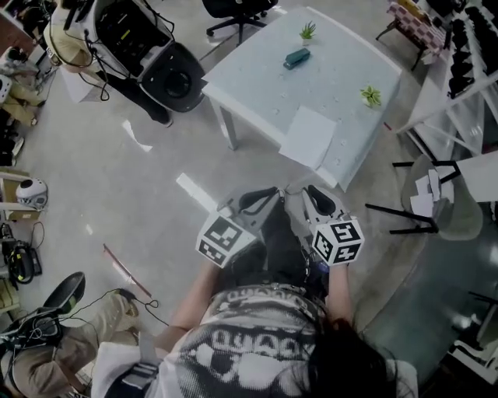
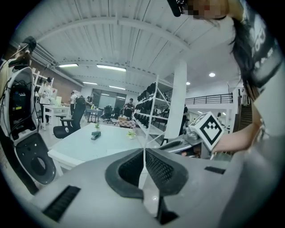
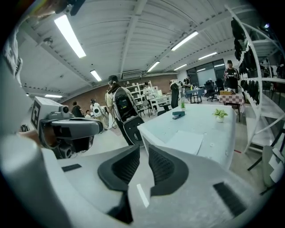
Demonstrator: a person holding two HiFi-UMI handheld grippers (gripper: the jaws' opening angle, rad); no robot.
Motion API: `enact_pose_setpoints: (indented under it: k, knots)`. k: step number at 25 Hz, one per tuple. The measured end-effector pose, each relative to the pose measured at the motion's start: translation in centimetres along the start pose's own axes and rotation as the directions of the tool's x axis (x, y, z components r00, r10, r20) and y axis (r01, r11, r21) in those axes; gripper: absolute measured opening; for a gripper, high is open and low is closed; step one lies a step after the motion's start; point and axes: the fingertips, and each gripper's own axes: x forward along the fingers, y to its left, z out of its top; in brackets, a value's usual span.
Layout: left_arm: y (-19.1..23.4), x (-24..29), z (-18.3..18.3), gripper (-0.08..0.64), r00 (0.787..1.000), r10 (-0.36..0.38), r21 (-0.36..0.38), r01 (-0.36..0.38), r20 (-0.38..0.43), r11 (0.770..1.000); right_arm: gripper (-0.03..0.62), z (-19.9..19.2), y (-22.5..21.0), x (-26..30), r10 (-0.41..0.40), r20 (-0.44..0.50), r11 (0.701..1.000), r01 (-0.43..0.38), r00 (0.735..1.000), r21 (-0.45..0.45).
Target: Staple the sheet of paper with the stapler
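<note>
On tabletop (image 1: 257,70): stapler (image 1: 296,57) toward far side, just before far plant (image 1: 308,31) at far edge. Second plant (image 1: 370,96) near right edge, between stapler and sheet of paper (image 1: 308,137) in depth. Sheet of paper at near edge, well apart from stapler.

Left tongs (image 1: 261,200) and right tongs (image 1: 317,200) side by side above floor (image 1: 156,171), before near edge of tabletop, apart from everything on it.

Office chair (image 1: 237,12) behind tabletop. Shelf rack (image 1: 467,54) right of tabletop. Machine (image 1: 148,47) on floor, left of tabletop.
</note>
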Motion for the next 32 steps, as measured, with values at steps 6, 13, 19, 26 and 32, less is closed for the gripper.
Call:
enact_pose_setpoints:
  k: [6,13,19,26,32]
  knots:
    - [5.0,3.9,2.7,0.012,0.999,0.036,0.033,-0.035,-0.030,0.999,0.081,3.0,-6.1,5.8,-0.011,-0.031,1.000,0.011,0.999,0.003]
    - [9.9,8.4,4.9,0.012,0.993,0.109,0.047,-0.108,-0.035,0.993,0.125,1.5,-13.4,11.3,-0.055,-0.160,0.997,0.046,0.986,-0.057]
    - [11.0,13.8,5.0,0.012,0.992,0.086,0.048,-0.082,-0.094,0.995,0.166,-1.2,-20.2,16.0,-0.112,-0.281,0.992,0.091,0.953,-0.085]
    - [12.3,17.1,4.6,0.012,0.983,0.108,0.047,-0.102,-0.147,0.994,0.212,-3.5,-22.5,19.0,-0.105,-0.397,0.977,0.021,0.912,-0.210]
    - [14.3,18.9,5.1,0.012,0.974,0.134,0.035,-0.129,-0.182,0.991,0.197,-2.5,-23.3,19.9,-0.081,-0.418,0.980,-0.004,0.905,-0.199]
